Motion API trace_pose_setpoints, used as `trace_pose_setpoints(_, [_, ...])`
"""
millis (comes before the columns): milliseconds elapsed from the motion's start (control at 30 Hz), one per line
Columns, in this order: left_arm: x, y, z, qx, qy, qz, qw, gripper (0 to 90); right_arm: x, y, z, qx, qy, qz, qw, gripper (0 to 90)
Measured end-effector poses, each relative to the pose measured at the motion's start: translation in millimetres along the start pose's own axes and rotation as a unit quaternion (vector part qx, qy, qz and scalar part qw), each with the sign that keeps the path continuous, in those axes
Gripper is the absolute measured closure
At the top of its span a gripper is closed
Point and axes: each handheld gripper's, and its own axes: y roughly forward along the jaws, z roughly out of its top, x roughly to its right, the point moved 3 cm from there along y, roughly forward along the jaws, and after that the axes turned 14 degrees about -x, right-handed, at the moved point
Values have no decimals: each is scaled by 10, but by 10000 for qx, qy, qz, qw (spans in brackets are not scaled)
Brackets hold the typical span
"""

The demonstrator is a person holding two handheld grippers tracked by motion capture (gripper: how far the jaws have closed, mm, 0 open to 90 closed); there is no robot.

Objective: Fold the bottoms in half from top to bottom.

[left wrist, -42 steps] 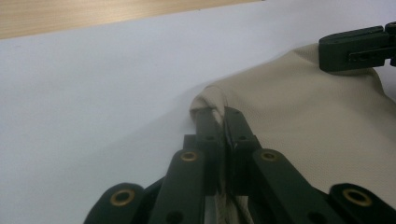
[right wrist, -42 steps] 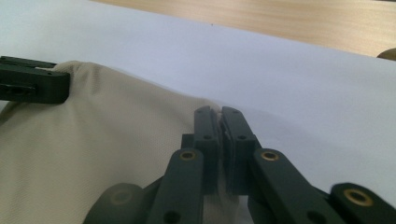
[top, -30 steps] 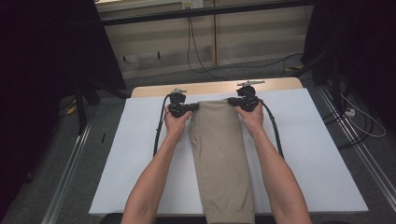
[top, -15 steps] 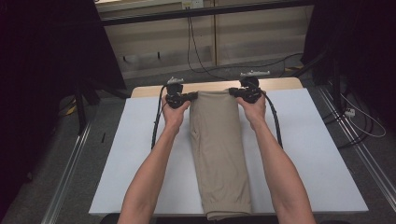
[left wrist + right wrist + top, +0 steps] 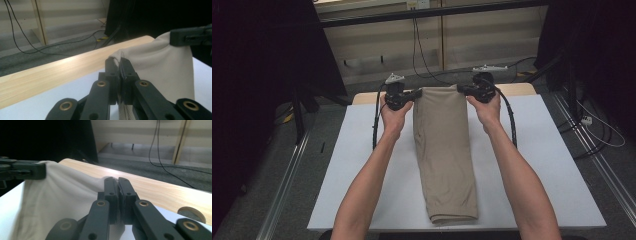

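**Folded cloth held by its far corners over the white surface**

We see a white surface [image 5: 552, 165] bordered along its far side by a pale wooden edge [image 5: 50, 72]. Beyond it lie a grey floor [image 5: 437, 80] with black cables [image 5: 419, 50] and a light panelled wall [image 5: 377, 40]; dark curtains [image 5: 262, 75] close the room at both sides, and metal rails [image 5: 282, 190] run along the floor beside the surface.

Two bare forearms enter from the near edge and reach forward, roughly parallel. Each hand grips one tool at the far end of the surface, and the two tools point inward, toward each other. The left claw [image 5: 412, 94] is clamped on the left far corner of the beige cloth [image 5: 447, 150]; in the left gripper view we see its jaws pressed together with fabric pinched between them [image 5: 119, 65]. The right claw [image 5: 460, 90] is clamped in the same way on the right far corner [image 5: 117, 185].

The cloth is a long folded strip. Its far end is raised between the claws, above the surface, and hangs taut between them; its near end lies on the surface close to the near edge, midway between the forearms.

We count one cloth, two claws, two hands and one surface.
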Motion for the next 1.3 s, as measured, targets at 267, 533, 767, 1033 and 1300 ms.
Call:
trace_pose_setpoints(267, [214, -230, -155, 186, 237, -259, 9992, 869, -149, -287, -228, 84, -137, 216, 9996, 870])
trace_pose_setpoints(533, [488, -504, -422, 388, 479, -438, 9971, 869, -322, -631, -516, 233, -299, 343, 9987, 870])
trace_pose_setpoints(767, [739, -661, -686, 272, 728, -670, 9947, 868, -490, -829, -867, 340, -344, 510, 9975, 871])
trace_pose_setpoints(1033, [984, -867, -1052, 75, 995, -874, 9912, 868, -665, -1040, -1261, 81, -518, 710, 9961, 871])
trace_pose_setpoints(1300, [1175, -1054, -1494, -351, 1201, -1176, 9851, 866, -882, -1259, -1700, -189, -655, 974, 9929, 869])
